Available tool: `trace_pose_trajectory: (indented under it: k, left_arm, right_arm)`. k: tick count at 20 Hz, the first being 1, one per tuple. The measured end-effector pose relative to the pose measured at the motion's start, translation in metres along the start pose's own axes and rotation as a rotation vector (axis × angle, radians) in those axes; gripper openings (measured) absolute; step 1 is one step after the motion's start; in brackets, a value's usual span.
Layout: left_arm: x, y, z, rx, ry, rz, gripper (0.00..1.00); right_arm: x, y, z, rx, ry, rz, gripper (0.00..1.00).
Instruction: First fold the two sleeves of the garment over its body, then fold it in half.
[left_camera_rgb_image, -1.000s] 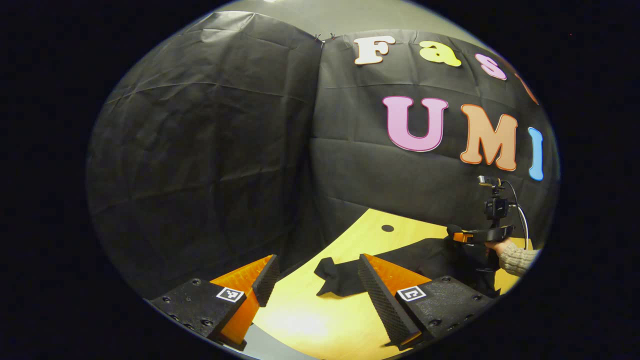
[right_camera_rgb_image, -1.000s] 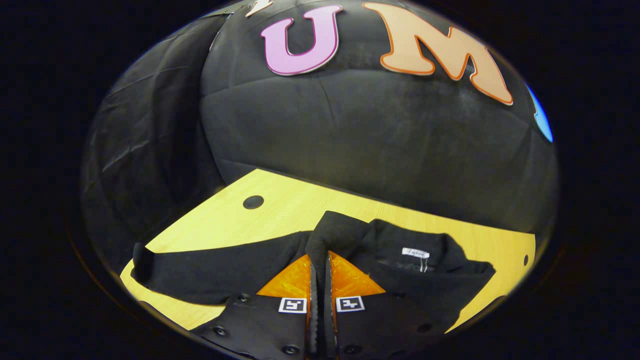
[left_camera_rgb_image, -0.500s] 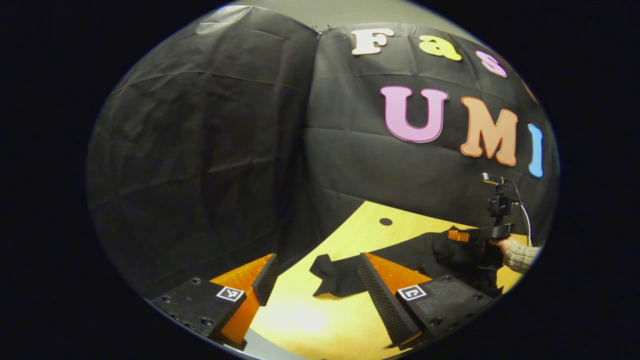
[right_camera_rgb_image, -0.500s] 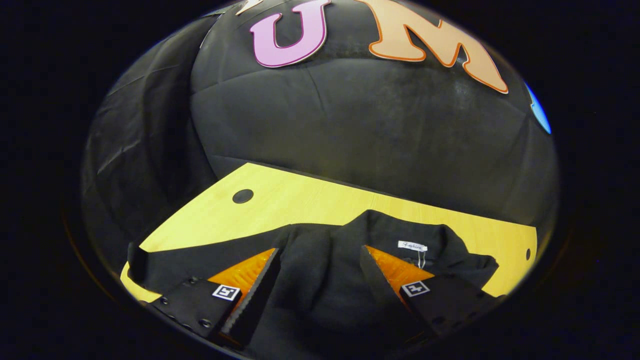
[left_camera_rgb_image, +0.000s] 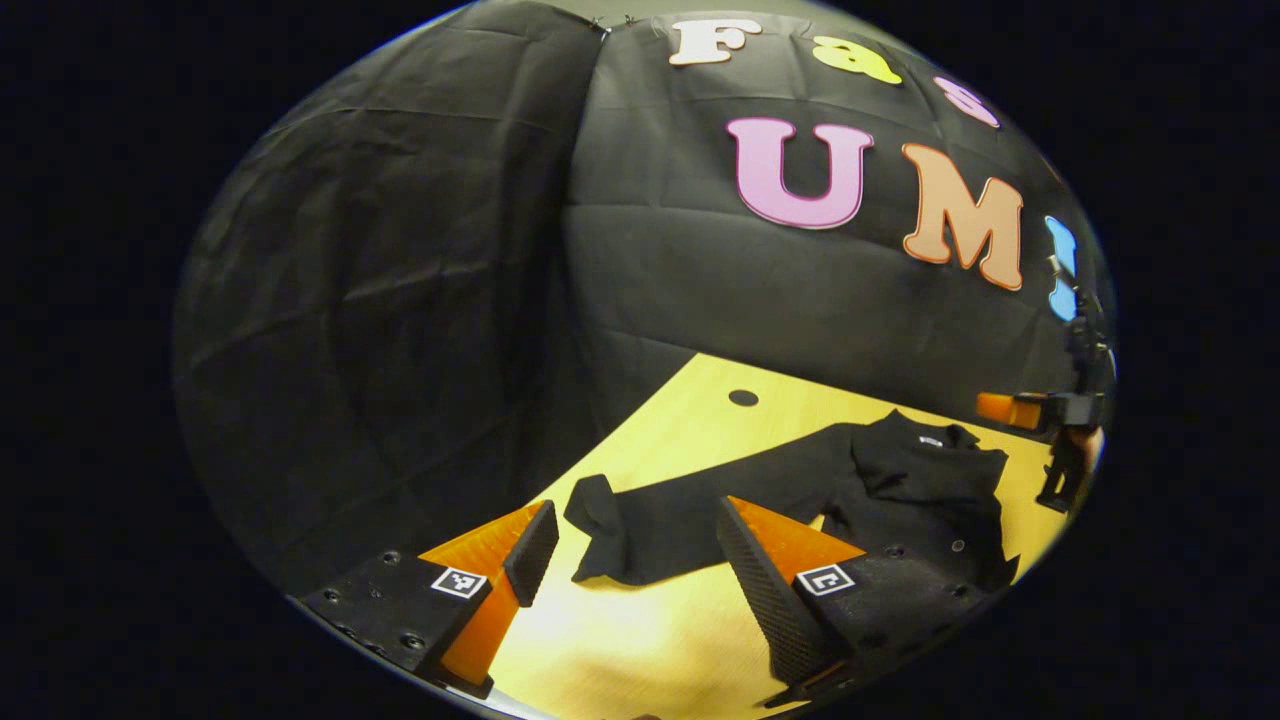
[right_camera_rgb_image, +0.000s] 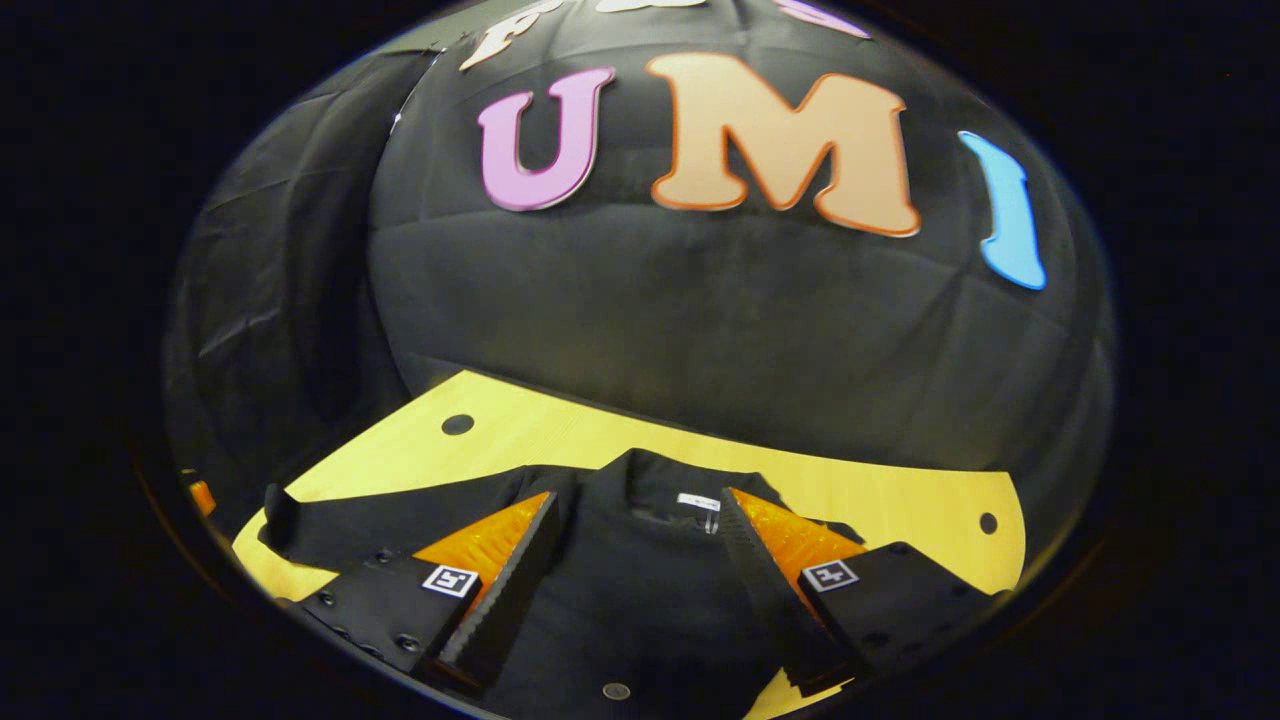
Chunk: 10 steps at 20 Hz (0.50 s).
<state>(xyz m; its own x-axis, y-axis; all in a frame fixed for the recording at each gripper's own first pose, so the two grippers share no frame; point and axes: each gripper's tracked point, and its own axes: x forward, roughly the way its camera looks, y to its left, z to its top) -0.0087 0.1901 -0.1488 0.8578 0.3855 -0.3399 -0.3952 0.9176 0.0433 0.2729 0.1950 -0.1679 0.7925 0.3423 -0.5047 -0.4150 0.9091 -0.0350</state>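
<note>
1 black garment (left_camera_rgb_image: 900, 490) lies flat on 1 wooden table (left_camera_rgb_image: 650, 640). In the left gripper view, 1 sleeve (left_camera_rgb_image: 660, 520) extends left from the body, long axis running left-right; the collar faces the booth wall. 2 grippers are present. The left gripper (left_camera_rgb_image: 635, 545) is spread wide above the sleeve's cuff end, holding nothing. The right gripper (right_camera_rgb_image: 640, 545) is spread wide above the garment's body, holding nothing.
</note>
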Motion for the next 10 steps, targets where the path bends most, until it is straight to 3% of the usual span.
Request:
trace_pose_trajectory:
  k: [7, 10]
  left_arm:
    - [0.033, 0.006, -0.047, -0.051, 0.114, 0.008, 0.97]
    - [0.050, 0.015, -0.065, -0.018, 0.158, 0.041, 0.97]
  right_arm:
    - [-0.121, -0.063, -0.042, 0.124, -0.055, -0.144, 1.00]
    - [-0.174, -0.094, -0.063, 0.183, -0.061, -0.236, 1.00]
